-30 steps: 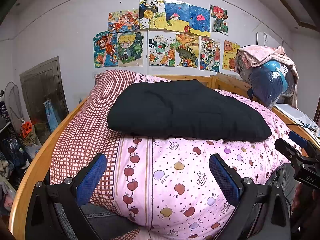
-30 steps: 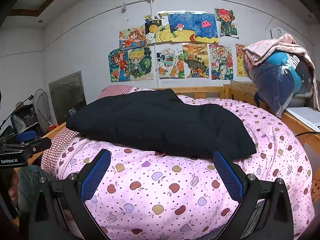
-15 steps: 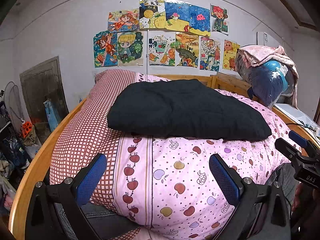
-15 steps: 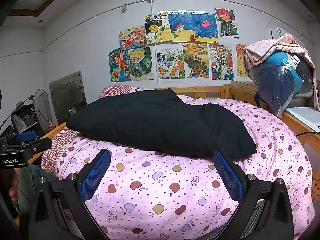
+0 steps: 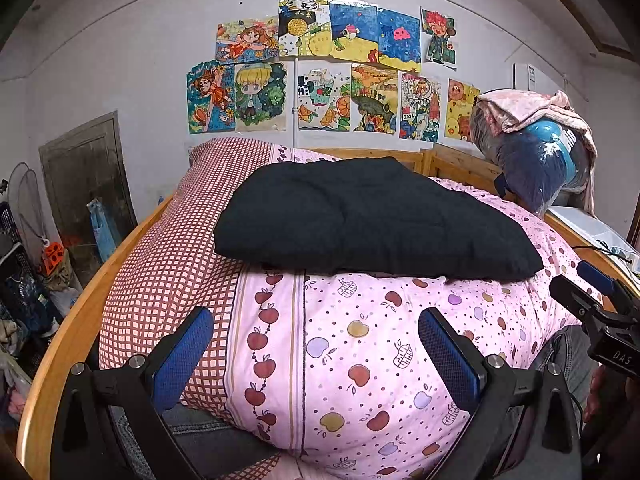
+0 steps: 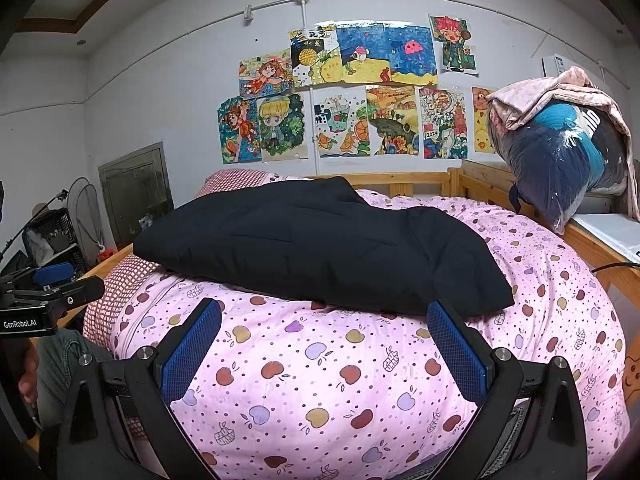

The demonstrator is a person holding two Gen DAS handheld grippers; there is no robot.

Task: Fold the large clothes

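A: Where's the garment?
B: On the bed — black padded garment, already folded thick; likely soft, bulky, light.
A: Grippers?
B: Left gripper and right gripper wide, empty — pinch near corners.

"DAS" on right tongs; "GenRobot.AI" on left tongs.

- left gripper spread wide, nothing between fingers, pink quilt bulges close in front
- right gripper same, wide apart over quilt
- black folded garment on top, open air above
- wooden bed rail blocks left
- bagged bundle crowds right rear
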